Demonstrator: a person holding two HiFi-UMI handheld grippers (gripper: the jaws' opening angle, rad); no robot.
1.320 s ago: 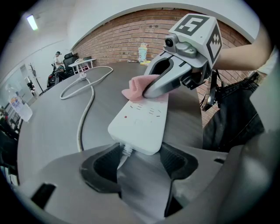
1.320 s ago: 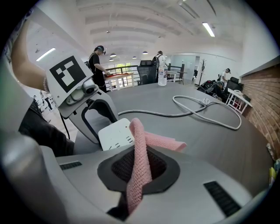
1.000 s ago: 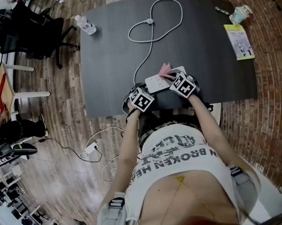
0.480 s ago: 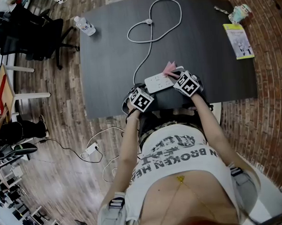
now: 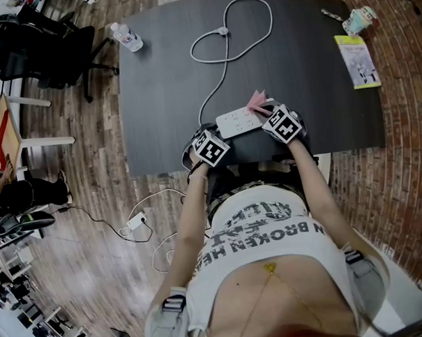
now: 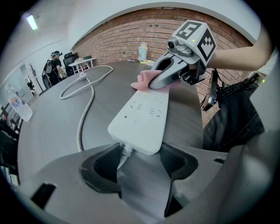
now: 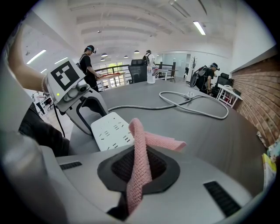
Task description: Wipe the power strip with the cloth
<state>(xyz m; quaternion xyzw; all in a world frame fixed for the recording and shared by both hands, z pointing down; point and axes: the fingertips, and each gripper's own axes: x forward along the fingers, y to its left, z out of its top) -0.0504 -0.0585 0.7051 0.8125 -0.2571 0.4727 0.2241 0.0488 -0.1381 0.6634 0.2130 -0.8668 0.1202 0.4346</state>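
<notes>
**Two handheld grippers at a white power strip on a dark table**

Nearest the person, at the table's front edge, the left gripper has its jaws closed against both sides of the cord end of the power strip, which lies flat on the tabletop. Just to its right, the right gripper has its jaws pinched shut on a pink cloth. A loose fold of the cloth hangs out in front, resting at the strip's far end. Beyond the strip, its white cord runs away across the table in a large loop. Farther off stand a water bottle at the far left corner and a yellow booklet at the far right.
</notes>
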